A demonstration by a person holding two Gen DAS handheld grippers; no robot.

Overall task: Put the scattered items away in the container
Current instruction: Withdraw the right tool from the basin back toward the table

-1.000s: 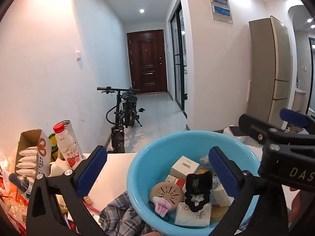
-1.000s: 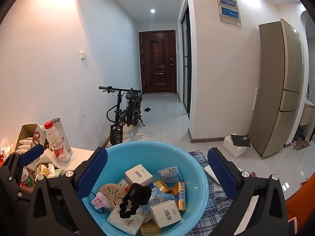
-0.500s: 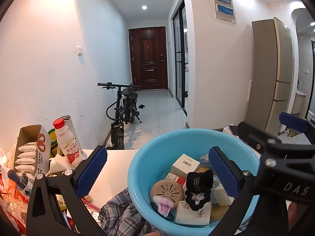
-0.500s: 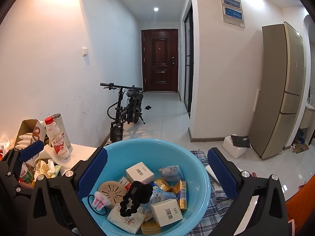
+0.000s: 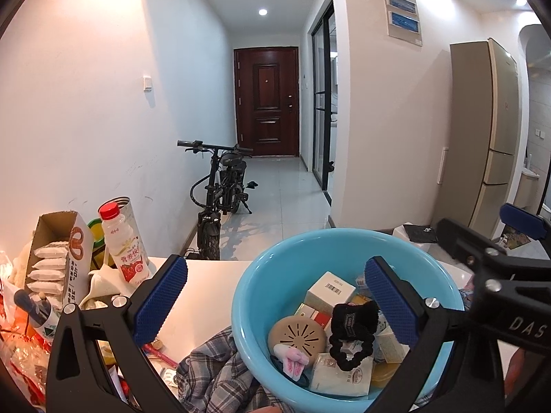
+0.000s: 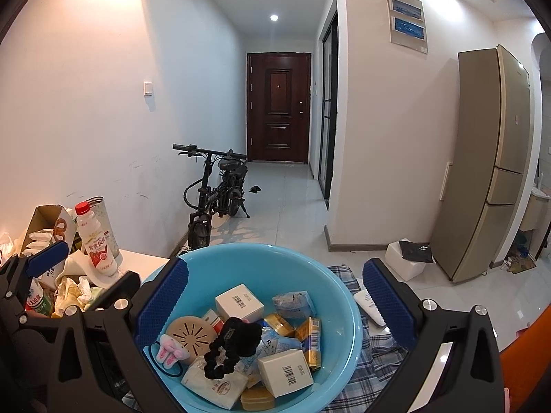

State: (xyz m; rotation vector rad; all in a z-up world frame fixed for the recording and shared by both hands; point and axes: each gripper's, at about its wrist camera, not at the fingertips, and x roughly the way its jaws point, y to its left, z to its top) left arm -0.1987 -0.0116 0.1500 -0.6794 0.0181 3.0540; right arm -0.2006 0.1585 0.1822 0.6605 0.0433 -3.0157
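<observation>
Blue basin [image 6: 248,261] dead centre on the white table [image 5: 206,275], sitting on a plaid cloth [image 6: 372,354]. Packed already: white barcode boxes [image 6: 239,301], a black scrunchie [image 6: 227,347], a tan round vented disc [image 6: 187,330], a pink bunny hair tie [image 6: 170,347], gold packets [image 6: 310,337], a tissue pack [image 6: 213,383]. Nothing hanging over the rim.

Right gripper [image 6: 275,299] poised above the basin, pads spread wide, nothing between them. Left gripper [image 5: 275,303] likewise released and empty, framing the basin's left side from just beside it. Both idle, neither touching anything.

Looks like a pause between picks, or close to the finish. Still outside: a white toothed piece [image 6: 368,306], maybe a comb, lying on the cloth just right of the basin. Further left, a strawberry milk bottle [image 5: 122,244], an opened snack carton [image 5: 58,254] and crumpled wrappers [image 6: 74,290]; hard to say whether those count as scattered items.

Next, probably: swing right and down to the comb-like piece, pinch it across its narrow width, lift clear of the rim, drop in. Flat thing on soft cloth, so risk of catching fabric with it.
</observation>
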